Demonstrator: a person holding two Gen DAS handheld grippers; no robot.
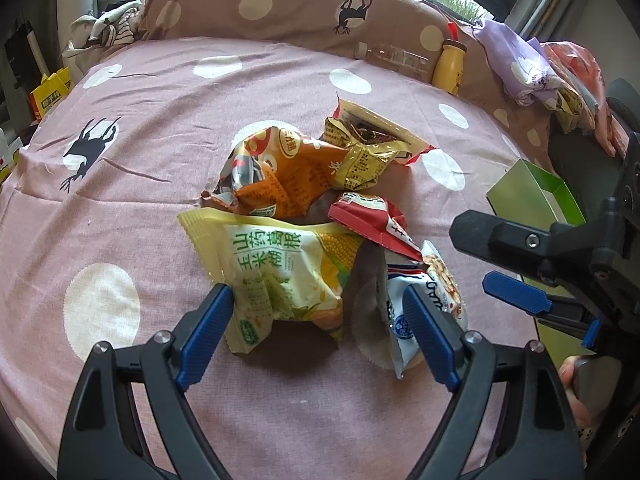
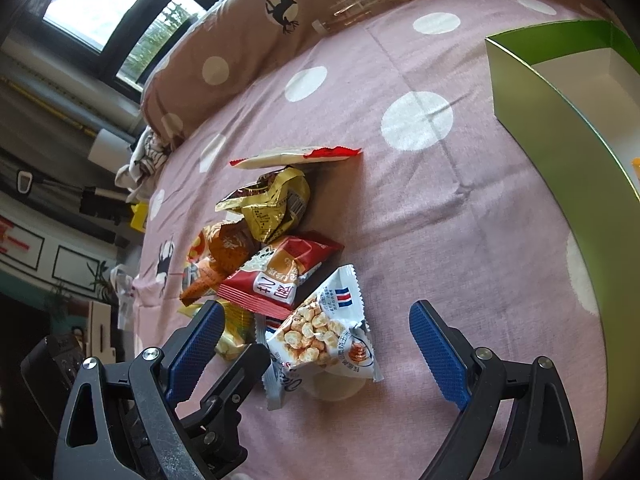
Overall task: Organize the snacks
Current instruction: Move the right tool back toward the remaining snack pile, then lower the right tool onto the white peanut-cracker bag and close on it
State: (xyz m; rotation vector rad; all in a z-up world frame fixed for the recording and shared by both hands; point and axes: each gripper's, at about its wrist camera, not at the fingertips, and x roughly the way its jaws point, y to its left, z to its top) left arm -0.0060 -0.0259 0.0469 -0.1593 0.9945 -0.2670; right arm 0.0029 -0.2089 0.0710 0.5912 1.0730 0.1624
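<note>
A heap of snack packets lies on the pink spotted bedsheet point(image 1: 160, 128). It holds a yellow-green corn packet point(image 1: 280, 276), an orange packet point(image 1: 280, 176), a crumpled gold packet point(image 1: 360, 156), a red packet point(image 1: 372, 216), a white-and-blue popcorn packet point(image 1: 424, 292) and a flat red-ended packet point(image 1: 380, 120). My left gripper point(image 1: 318, 296) is open, straddling the corn packet and the popcorn packet's edge. My right gripper point(image 2: 316, 308) is open above the popcorn packet point(image 2: 320, 332), with the red packet point(image 2: 280, 276) just beyond. The open green box point(image 2: 540, 120) stands to the right.
A brown spotted pillow point(image 1: 280, 4) lines the far edge. Against it rest a clear bottle point(image 1: 396, 56) and a yellow bottle point(image 1: 450, 66). Folded clothes point(image 1: 520, 68) lie at the far right and a striped cloth point(image 1: 112, 28) at the far left. A person's hand point(image 1: 572, 376) shows at the right.
</note>
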